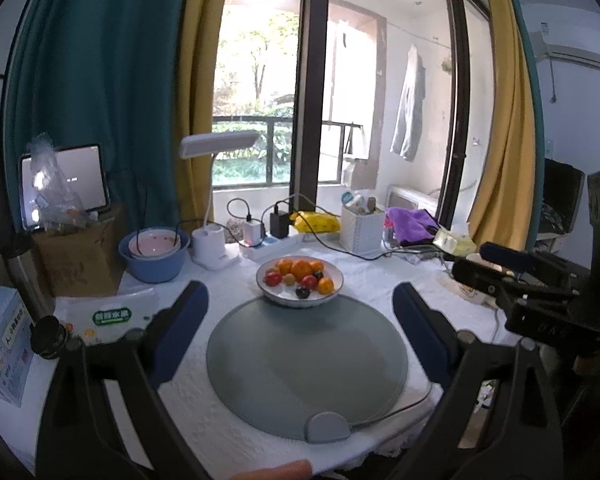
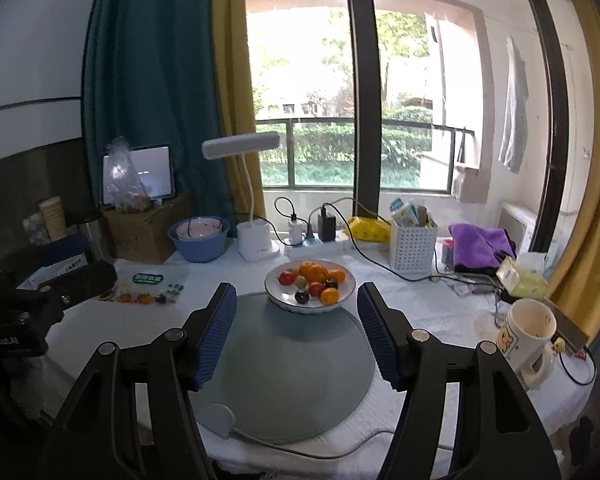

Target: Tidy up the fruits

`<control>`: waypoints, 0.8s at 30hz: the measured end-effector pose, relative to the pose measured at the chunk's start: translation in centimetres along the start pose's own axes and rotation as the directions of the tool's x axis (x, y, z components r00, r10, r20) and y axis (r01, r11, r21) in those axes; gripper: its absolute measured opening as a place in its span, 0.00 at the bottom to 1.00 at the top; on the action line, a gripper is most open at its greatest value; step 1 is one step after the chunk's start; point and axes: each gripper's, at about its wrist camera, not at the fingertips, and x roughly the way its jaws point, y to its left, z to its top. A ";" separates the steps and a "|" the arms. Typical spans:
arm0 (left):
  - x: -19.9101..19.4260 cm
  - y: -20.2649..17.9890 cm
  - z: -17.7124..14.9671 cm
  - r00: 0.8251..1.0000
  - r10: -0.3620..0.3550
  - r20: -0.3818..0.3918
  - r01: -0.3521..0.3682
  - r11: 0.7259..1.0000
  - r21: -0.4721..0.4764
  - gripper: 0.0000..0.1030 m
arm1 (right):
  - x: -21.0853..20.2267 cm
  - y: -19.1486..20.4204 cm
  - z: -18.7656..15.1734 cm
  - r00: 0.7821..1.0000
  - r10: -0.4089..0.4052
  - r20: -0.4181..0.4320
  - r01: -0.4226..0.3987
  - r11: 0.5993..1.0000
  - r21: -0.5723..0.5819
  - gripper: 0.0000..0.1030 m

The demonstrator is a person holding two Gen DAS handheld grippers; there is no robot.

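Note:
A white bowl (image 1: 296, 300) (image 2: 288, 302) holds several small fruits: oranges (image 1: 301, 270) (image 2: 314, 272), red ones (image 1: 274, 279) (image 2: 287, 277) and a dark plum (image 1: 302, 292) (image 2: 301, 297). It sits at the far edge of a round grey mat (image 1: 306, 368) (image 2: 288, 372). My left gripper (image 1: 300, 334) is open and empty, held above the mat short of the bowl. My right gripper (image 2: 296, 332) is open and empty, also short of the bowl. The right gripper's body shows at the right of the left wrist view (image 1: 540, 292).
A blue basin with a pink bowl (image 1: 155, 252) (image 2: 200, 238), a white desk lamp (image 1: 210, 246) (image 2: 256, 240), a power strip with chargers (image 1: 264, 236), a white basket (image 2: 412, 244), a purple cloth (image 2: 480, 244), a printed bag (image 2: 148, 288) and a mug (image 2: 530, 340) surround the mat.

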 end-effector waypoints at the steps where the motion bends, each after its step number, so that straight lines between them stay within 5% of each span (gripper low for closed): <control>1: 0.1 0.0 -0.1 1.000 -0.001 -0.007 0.001 1.000 -0.002 0.92 | 0.1 -0.1 0.0 1.000 -0.002 -0.003 0.002 1.000 0.004 0.64; 24: 0.3 -0.2 -0.4 0.999 -0.009 -0.032 0.009 1.000 -0.012 0.92 | 0.5 -0.1 -0.2 1.000 -0.006 -0.021 0.007 1.000 0.013 0.64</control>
